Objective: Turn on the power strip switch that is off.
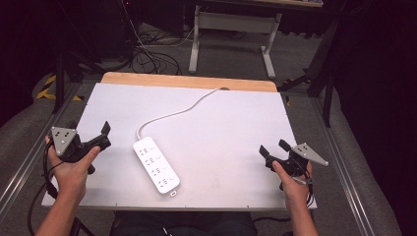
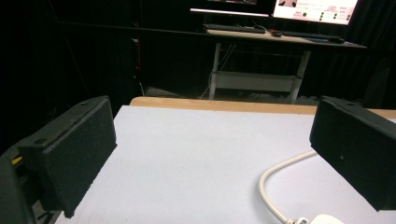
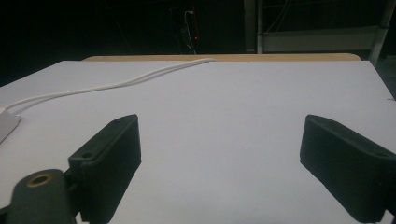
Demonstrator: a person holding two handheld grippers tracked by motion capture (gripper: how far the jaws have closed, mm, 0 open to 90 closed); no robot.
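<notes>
A white power strip (image 1: pixel 156 165) lies at an angle on the white tabletop (image 1: pixel 236 128), left of centre and near the front. Its white cord (image 1: pixel 172 114) curves away to the table's far edge. My left gripper (image 1: pixel 105 135) is held in a hand at the table's left edge, open, a short way left of the strip. My right gripper (image 1: pixel 273 147) is open near the front right, well clear of the strip. In the left gripper view the cord (image 2: pixel 275 186) and a corner of the strip (image 2: pixel 327 219) lie ahead between the open jaws. In the right gripper view the cord (image 3: pixel 116 85) runs at the far left.
A wooden strip (image 1: pixel 187 81) edges the table's far side. Behind it stand a desk's white legs (image 1: pixel 195 39) and loose cables (image 1: pixel 147 56) on the floor. Metal rails (image 1: pixel 344 162) run along both sides of the table. A lit monitor (image 2: pixel 317 9) sits on the far desk.
</notes>
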